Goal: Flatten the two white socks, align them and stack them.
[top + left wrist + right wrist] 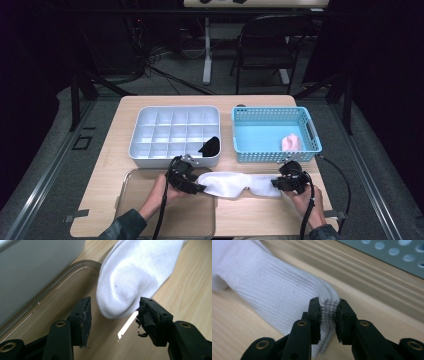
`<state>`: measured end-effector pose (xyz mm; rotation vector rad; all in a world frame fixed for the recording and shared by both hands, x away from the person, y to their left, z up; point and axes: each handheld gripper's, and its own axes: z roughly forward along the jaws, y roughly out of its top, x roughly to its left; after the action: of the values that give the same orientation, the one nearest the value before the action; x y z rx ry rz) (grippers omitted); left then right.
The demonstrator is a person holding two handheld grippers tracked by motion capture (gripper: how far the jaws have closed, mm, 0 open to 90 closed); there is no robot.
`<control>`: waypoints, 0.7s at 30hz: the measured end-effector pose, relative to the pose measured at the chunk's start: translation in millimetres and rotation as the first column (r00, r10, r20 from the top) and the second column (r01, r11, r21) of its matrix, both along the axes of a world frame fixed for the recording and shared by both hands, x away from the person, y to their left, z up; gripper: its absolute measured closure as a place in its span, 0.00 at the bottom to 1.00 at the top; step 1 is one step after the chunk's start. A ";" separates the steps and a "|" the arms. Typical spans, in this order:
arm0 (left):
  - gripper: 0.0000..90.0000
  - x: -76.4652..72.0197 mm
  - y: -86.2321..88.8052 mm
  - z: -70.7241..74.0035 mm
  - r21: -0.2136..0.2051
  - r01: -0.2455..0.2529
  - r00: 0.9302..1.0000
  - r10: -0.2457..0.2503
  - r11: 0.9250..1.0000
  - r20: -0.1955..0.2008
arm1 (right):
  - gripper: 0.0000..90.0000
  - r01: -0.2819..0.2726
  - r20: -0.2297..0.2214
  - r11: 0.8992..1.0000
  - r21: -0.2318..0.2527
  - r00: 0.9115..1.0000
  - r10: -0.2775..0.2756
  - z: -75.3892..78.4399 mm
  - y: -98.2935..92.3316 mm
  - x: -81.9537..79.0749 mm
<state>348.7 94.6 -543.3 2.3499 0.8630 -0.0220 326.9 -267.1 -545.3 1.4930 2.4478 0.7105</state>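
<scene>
A white sock (pixel 232 184) lies stretched flat across the wooden table's front middle. In the high view my left gripper (pixel 201 188) is at the sock's left end. In the left gripper view the sock's rounded toe (pixel 135 272) lies between the jaws of my left gripper (pixel 113 312), which stand apart with the pads off the cloth. My right gripper (pixel 274 185) is at the sock's right end. My right gripper (pixel 328 312) is shut on the folded ribbed cuff of the sock (pixel 274 290), pinching several layers.
A grey compartment box (pixel 142 150) stands behind the left gripper with a black item (pixel 210 146) in a front cell. A blue basket (pixel 310 125) at the back right holds a pink item (pixel 292 142). A clear tray (pixel 135 200) lies front left.
</scene>
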 end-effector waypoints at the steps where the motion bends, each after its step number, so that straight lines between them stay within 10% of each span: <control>1: 0.49 0.8 -1.3 -0.2 -0.003 -0.001 1.000 0.001 1.000 0.001 | 0.84 0.008 0.007 1.000 -0.001 1.000 -0.008 0.1 0.6 -0.6; 7: 0.58 3.4 -9.4 -4.3 0.006 0.002 1.000 -0.002 1.000 -0.008 | 0.81 -0.001 0.004 1.000 -0.015 1.000 0.001 -0.8 1.2 -0.8; 15: 0.79 -3.0 -15.5 -3.9 0.035 0.031 0.999 -0.032 0.999 0.020 | 0.45 0.042 -0.012 0.999 0.027 0.999 -0.042 1.7 -4.2 -19.3; 21: 0.86 -6.8 -19.1 -1.5 0.056 0.045 0.997 -0.048 0.997 0.055 | 0.45 0.030 -0.019 1.000 -0.003 0.999 -0.030 -5.9 5.5 -15.7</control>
<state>341.9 75.5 -544.8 2.4094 0.7913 0.0490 311.2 -261.5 -551.2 1.5393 2.4333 0.6904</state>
